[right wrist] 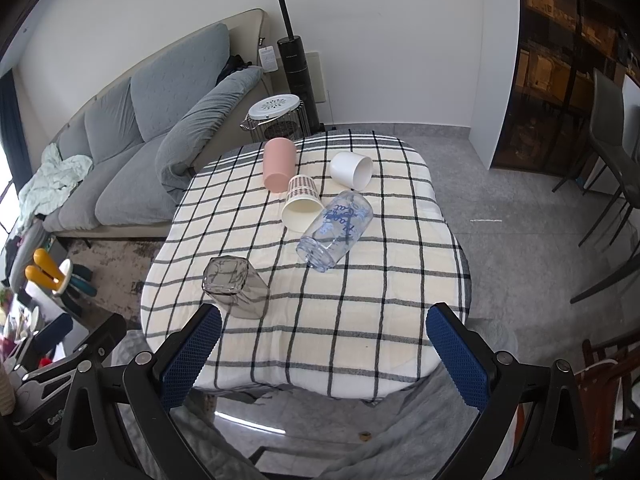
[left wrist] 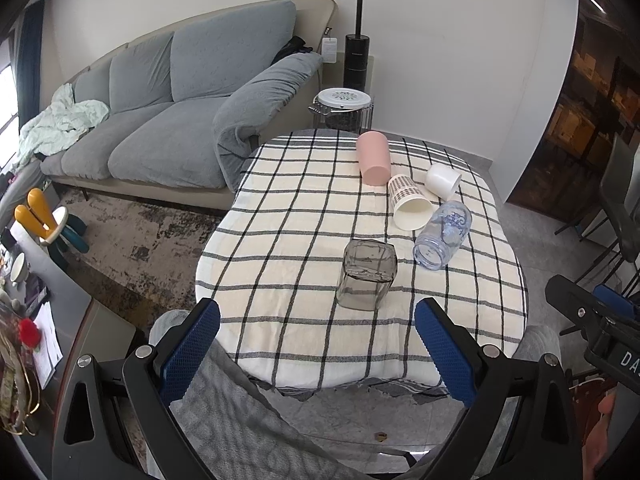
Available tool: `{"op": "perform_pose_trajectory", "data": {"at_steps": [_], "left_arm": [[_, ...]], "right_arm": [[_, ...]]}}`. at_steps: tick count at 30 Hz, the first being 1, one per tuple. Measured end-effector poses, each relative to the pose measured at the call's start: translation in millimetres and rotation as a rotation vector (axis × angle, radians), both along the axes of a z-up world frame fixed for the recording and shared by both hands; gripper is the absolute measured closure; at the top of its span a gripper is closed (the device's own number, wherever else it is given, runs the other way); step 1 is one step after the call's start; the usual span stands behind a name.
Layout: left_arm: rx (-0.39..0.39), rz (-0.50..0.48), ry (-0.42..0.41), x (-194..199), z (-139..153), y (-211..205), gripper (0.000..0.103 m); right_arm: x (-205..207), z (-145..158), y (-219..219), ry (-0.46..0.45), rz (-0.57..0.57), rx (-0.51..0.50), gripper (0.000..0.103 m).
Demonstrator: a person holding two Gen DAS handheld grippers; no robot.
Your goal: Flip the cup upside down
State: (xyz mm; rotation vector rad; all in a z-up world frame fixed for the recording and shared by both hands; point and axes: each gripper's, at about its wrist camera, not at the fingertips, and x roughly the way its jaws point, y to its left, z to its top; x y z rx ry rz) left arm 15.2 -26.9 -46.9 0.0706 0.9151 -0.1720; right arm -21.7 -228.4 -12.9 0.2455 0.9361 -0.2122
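A smoky grey square glass cup (left wrist: 366,274) stands on the checked cloth, nearest to me; it also shows in the right wrist view (right wrist: 236,286). Further back, four cups lie on their sides: a pink cup (left wrist: 373,158), a patterned paper cup (left wrist: 410,202), a white cup (left wrist: 442,180) and a clear cup with blue print (left wrist: 442,236). My left gripper (left wrist: 316,344) is open and empty, short of the grey cup. My right gripper (right wrist: 322,356) is open and empty over the table's near edge, the grey cup just beyond its left finger.
The round table has a checked cloth (left wrist: 296,208). A grey sofa (left wrist: 160,120) stands to the left, a wire basket with white lid (left wrist: 342,108) and a black vacuum (left wrist: 356,56) behind the table. Chairs (right wrist: 612,140) stand at the right.
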Motion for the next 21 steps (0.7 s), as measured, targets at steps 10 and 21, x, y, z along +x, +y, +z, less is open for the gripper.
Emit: {"op": "perform_pose_trajectory", "data": {"at_steps": [10,21], "left_arm": [[-0.011,-0.008,0.005,-1.0,0.3,1.1,0.003],[0.011,-0.020,0.021,1.2,-5.1,-0.9,0.000]], "right_arm": [[0.2,-0.4,-1.0,0.000,0.000,0.002,0.000],[0.5,-0.9,-1.6,0.000,-0.001,0.002,0.000]]}}
